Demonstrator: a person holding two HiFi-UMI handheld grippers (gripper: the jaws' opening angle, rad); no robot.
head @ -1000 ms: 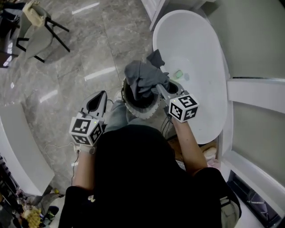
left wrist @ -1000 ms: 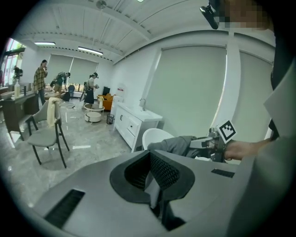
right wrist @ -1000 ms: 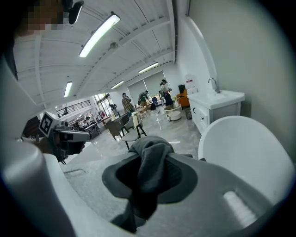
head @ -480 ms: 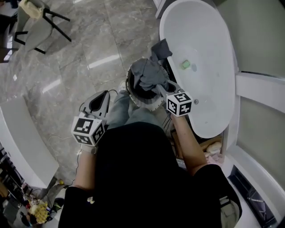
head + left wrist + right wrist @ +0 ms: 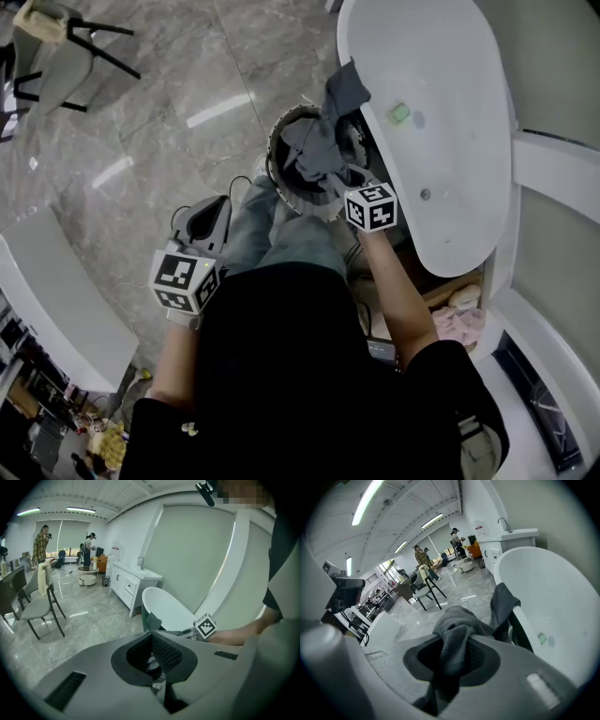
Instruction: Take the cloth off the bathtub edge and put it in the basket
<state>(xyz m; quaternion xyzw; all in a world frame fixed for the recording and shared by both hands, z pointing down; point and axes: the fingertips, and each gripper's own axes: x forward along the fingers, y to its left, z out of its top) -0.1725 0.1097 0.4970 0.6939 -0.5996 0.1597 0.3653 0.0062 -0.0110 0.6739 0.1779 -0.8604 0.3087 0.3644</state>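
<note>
A grey cloth [image 5: 314, 155] is bunched in the round dark basket [image 5: 274, 173], which stands on the floor against the white bathtub [image 5: 450, 141]. My right gripper [image 5: 337, 178] reaches over the basket's rim and is shut on the cloth [image 5: 457, 620], which fills the space between its jaws. A darker fold [image 5: 347, 89] lies over the tub's edge; whether it is part of the same cloth I cannot tell. My left gripper [image 5: 214, 204] hangs to the left over the floor, shut and empty [image 5: 157, 667].
A small green thing [image 5: 400, 112] lies in the tub near its drain [image 5: 425, 195]. Pink towels [image 5: 459, 319] sit low at the tub's near end. A chair [image 5: 56, 47] stands far left, a white bench [image 5: 56, 300] near left. People [image 5: 43, 538] stand far off.
My right gripper has moved the cloth down from a raised bunch over the basket until it lies in the basket. The head view has shifted. The left gripper has barely moved.
</note>
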